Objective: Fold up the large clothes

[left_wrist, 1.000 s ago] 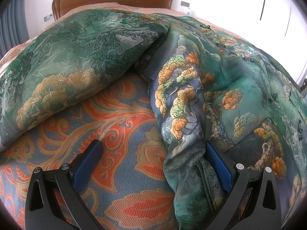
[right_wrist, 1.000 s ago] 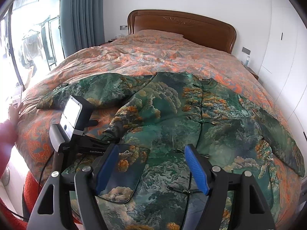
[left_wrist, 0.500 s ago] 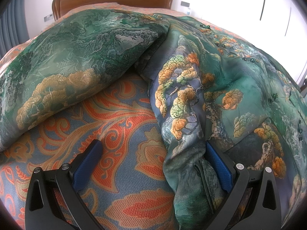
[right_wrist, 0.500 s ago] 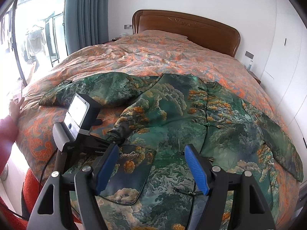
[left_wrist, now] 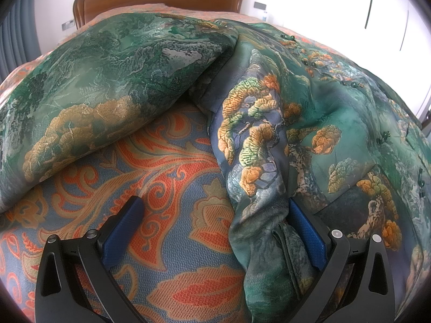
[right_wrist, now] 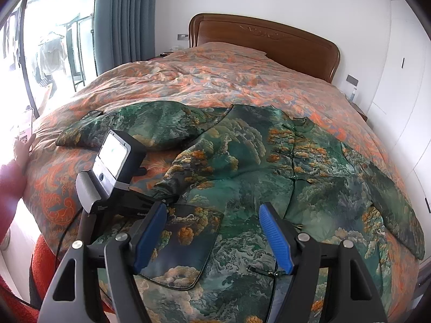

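Bed (right_wrist: pixel 221 80) with orange paisley quilt carries the whole job. The green brocade jacket (right_wrist: pixel 242 167) lies spread across the near half, front up, frog buttons running down the middle, one sleeve out toward the window, the other toward the wardrobe side.

What changed over the last second: on the left, nothing. Left gripper (left_wrist: pixel 212 231) sits low on the quilt at the jacket's side edge, same pose as before, jaws wide open, a bunched fold of the fabric lying against the inner face of the right-hand finger (touching, not pinched). The right wrist view has shifted slightly, so that gripper is drifting a bit above the hem.

Right gripper (right_wrist: pixel 212 231) hovers over the lower front panel, jaws wide apart, holding nothing.

Read: the fold hasn't started; the jacket is still fully spread. Left looks staged for a pinch on the side seam, and closing is likely the next call. Slick fabric may slip.
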`<act>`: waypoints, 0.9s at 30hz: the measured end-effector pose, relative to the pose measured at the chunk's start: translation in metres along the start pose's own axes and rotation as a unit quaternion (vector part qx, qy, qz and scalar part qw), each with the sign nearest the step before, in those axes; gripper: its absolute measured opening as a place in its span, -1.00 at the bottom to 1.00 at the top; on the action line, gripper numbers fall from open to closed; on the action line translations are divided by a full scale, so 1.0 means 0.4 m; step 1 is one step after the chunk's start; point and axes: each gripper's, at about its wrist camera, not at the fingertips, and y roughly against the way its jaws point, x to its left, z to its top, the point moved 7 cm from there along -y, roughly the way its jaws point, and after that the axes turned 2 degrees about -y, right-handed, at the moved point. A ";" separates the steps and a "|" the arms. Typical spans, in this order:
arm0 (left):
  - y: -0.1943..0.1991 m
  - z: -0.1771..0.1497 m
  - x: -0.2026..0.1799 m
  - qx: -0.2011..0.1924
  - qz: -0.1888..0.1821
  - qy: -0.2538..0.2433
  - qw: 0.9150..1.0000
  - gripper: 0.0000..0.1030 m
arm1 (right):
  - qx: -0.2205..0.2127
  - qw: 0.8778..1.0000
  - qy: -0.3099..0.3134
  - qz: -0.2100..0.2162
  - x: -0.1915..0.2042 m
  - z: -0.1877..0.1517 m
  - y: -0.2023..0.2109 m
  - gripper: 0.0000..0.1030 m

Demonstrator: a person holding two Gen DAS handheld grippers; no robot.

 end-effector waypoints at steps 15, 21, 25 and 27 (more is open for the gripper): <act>0.001 -0.001 -0.001 0.000 0.000 0.000 1.000 0.99 | 0.005 1.000 0.002 0.003 0.012 0.000 -0.014 0.42; 0.001 -0.001 -0.001 0.000 0.000 0.000 1.000 0.99 | 0.005 1.000 0.002 0.003 0.014 0.000 -0.014 0.42; 0.001 -0.001 -0.001 0.000 0.000 0.000 1.000 0.99 | 0.007 1.000 0.001 0.004 0.015 -0.002 -0.016 0.42; 0.001 -0.001 0.000 0.000 0.000 0.000 1.000 0.99 | 0.006 1.000 0.002 0.004 0.015 -0.002 -0.016 0.42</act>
